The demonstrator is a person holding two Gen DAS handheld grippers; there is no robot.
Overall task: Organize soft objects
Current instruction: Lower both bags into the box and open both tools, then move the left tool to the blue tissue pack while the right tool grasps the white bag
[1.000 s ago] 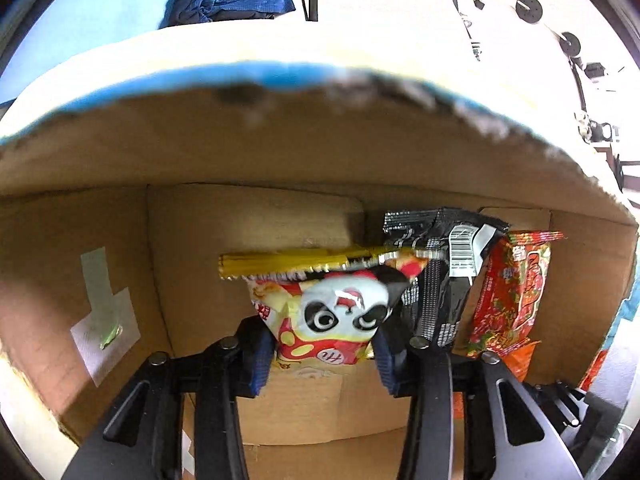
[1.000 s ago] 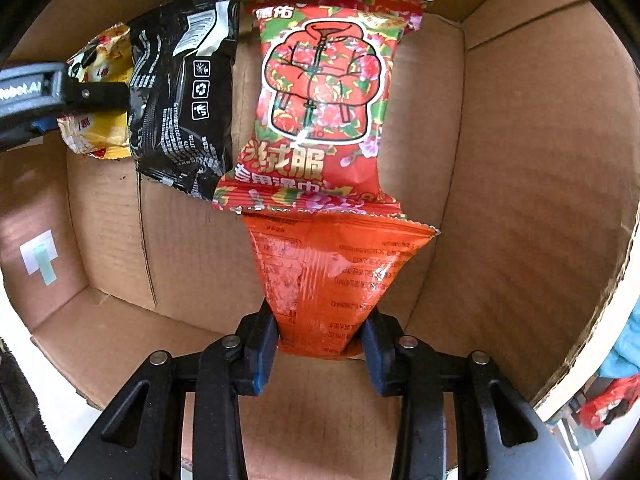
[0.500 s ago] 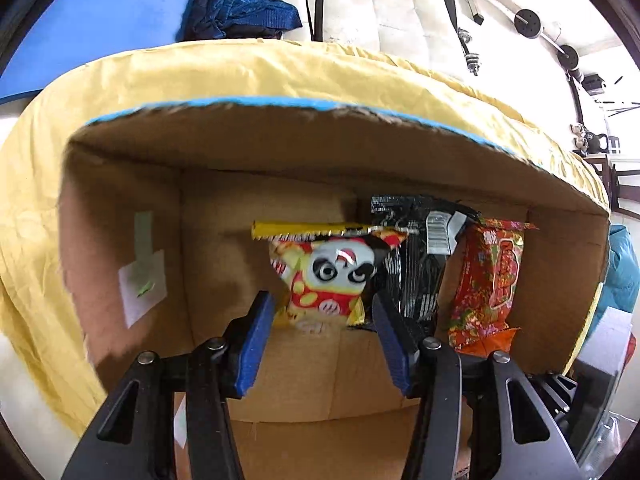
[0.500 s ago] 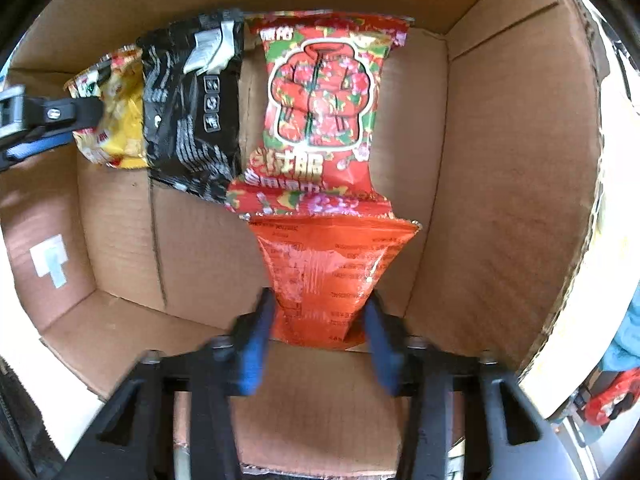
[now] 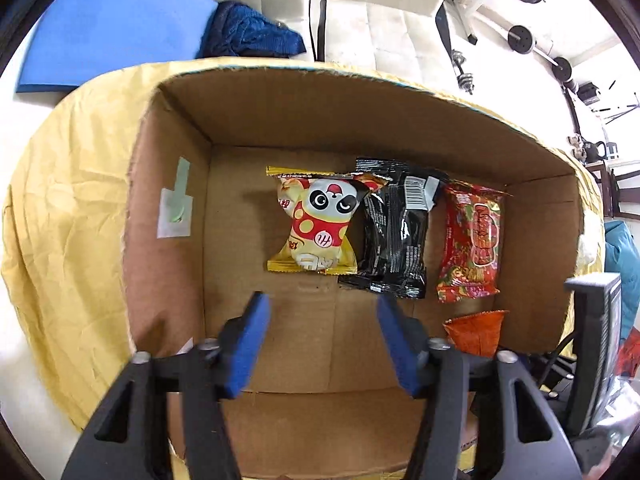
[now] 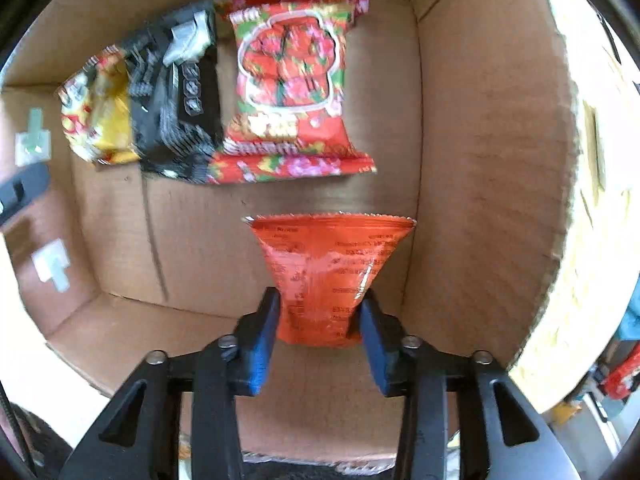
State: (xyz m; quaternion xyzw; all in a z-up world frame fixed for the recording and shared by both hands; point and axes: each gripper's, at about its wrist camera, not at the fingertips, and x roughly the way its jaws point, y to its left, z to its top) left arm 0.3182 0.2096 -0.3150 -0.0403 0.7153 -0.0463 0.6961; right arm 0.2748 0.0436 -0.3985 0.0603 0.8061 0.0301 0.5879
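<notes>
A: Right gripper?
B: Jaws easing apart, orange packet between the pads, still touching; it sits above the cardboard box floor.
A: Left gripper?
B: Opening, empty. Panda packet lies beyond it on the floor.

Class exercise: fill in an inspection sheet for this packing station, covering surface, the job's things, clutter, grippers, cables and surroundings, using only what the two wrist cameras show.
Surface: yellow cloth under an open cardboard box.
Job's things: panda snack pack, black pack and red flowered pack lie in a row on the box floor; orange pack is nearer the right gripper.
Clutter: taped label on the box's side wall.
Grippers: left gripper opening, nothing between its fingers; right gripper opening, orange pack still pressed between its pads.
Cables: dark cord hanging behind the box.
Surroundings: blue mat, blue cloth bundle, dumbbells.
</notes>
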